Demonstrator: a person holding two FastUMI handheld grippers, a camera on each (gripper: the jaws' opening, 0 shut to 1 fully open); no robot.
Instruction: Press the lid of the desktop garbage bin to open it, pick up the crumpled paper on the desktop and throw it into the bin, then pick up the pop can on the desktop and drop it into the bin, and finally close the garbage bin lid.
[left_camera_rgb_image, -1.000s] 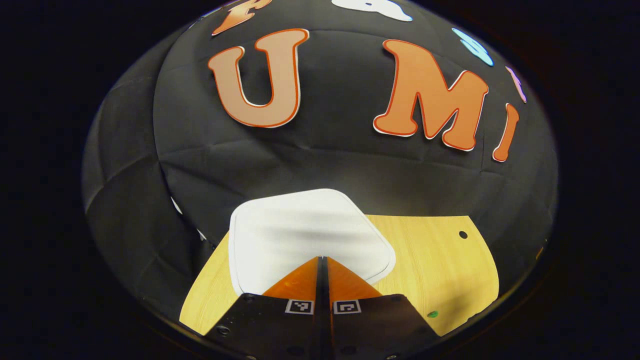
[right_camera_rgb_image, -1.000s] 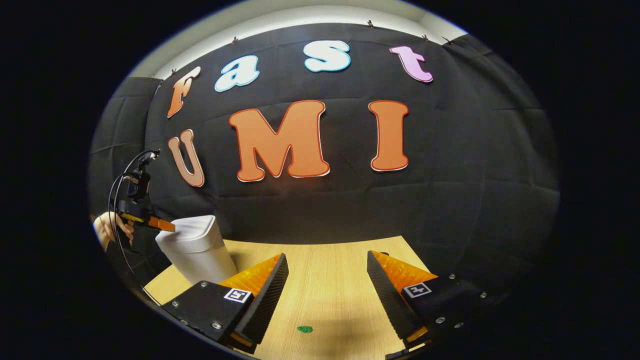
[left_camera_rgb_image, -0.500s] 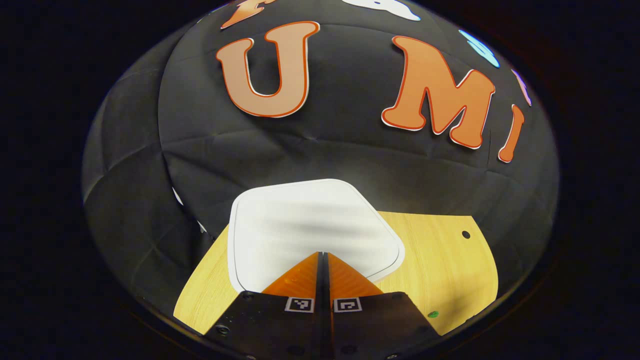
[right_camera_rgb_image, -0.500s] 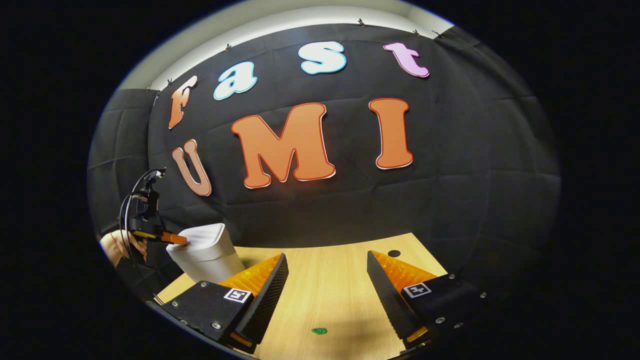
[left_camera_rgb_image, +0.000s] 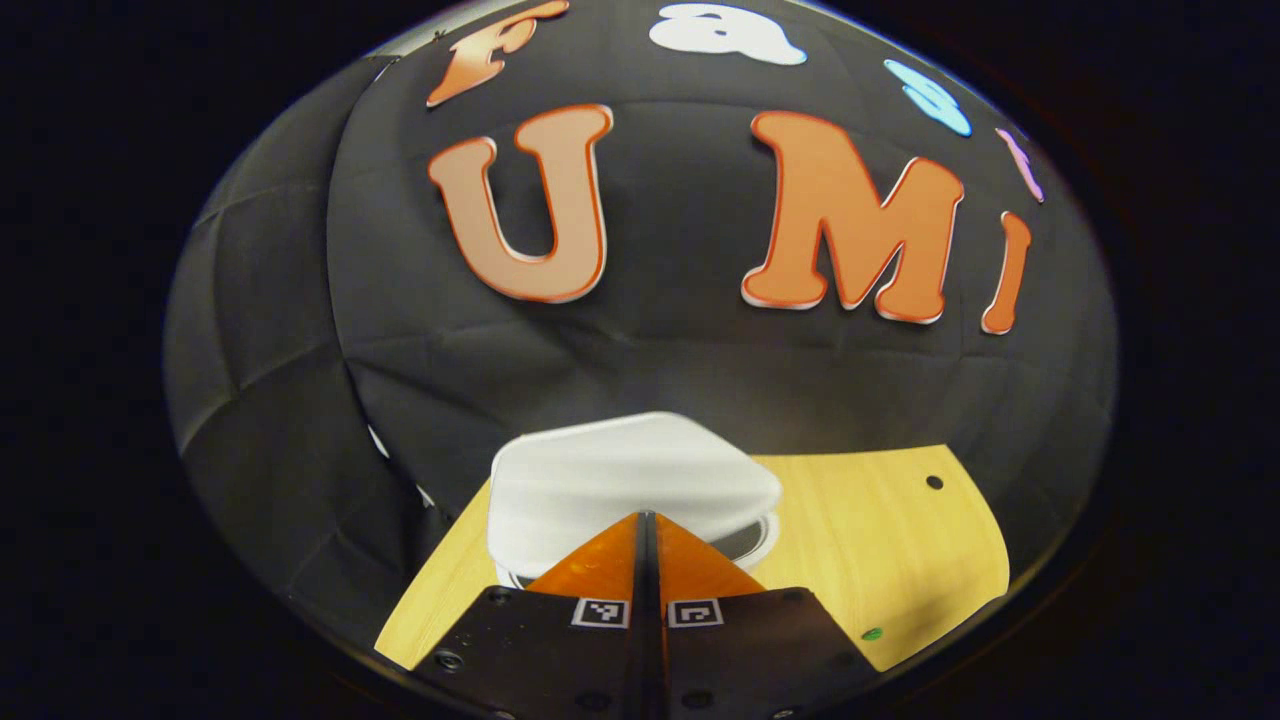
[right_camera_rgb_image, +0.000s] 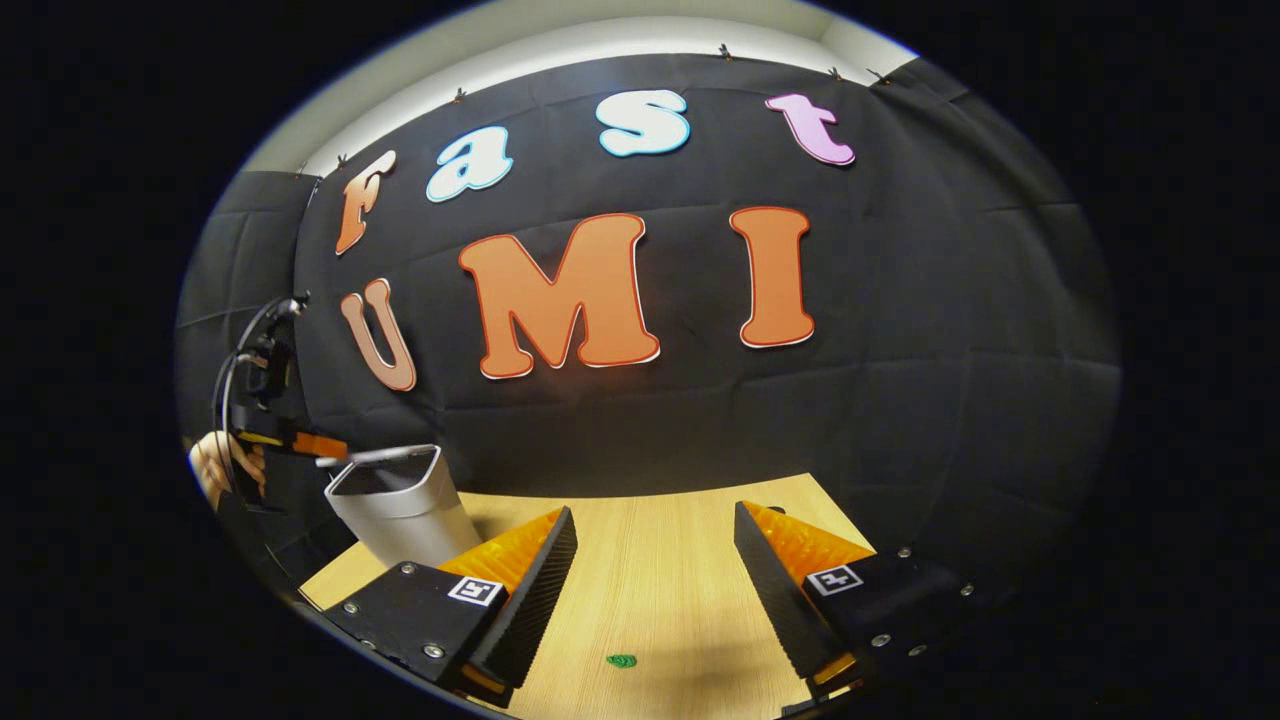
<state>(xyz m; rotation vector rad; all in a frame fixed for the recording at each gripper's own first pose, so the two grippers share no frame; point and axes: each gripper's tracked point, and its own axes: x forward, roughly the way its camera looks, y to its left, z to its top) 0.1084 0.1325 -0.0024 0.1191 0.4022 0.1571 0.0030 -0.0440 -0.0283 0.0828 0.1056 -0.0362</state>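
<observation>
The left tongs (left_camera_rgb_image: 646, 520) are pressed together with nothing between them, their tip at the near edge of the white lid (left_camera_rgb_image: 630, 480) of the desktop garbage bin (right_camera_rgb_image: 400, 505). In the right gripper view the same tongs sit just beside the lid's raised edge, held by a hand (right_camera_rgb_image: 215, 465) at the far left. The lid is tilted up and a dark opening shows under it. The right tongs (right_camera_rgb_image: 655, 555) are spread wide and empty, low over the wooden tabletop (right_camera_rgb_image: 660, 590), well apart from the bin. A small green speck (right_camera_rgb_image: 621, 660) lies on the tabletop near them. I cannot see the crumpled paper or the pop can from either camera.

The risk, as I judge it, is that the lid has only partly sprung and could drop shut if the left tongs catch its edge while pulling away. The bin also stands near the tabletop's left edge, so a sideways nudge could shift or tip it.

A second ago the lid lay flat and closed with the left tongs pressing on it; now it has popped up, and the left tongs have lifted slightly off it. The right tongs have hardly moved.
</observation>
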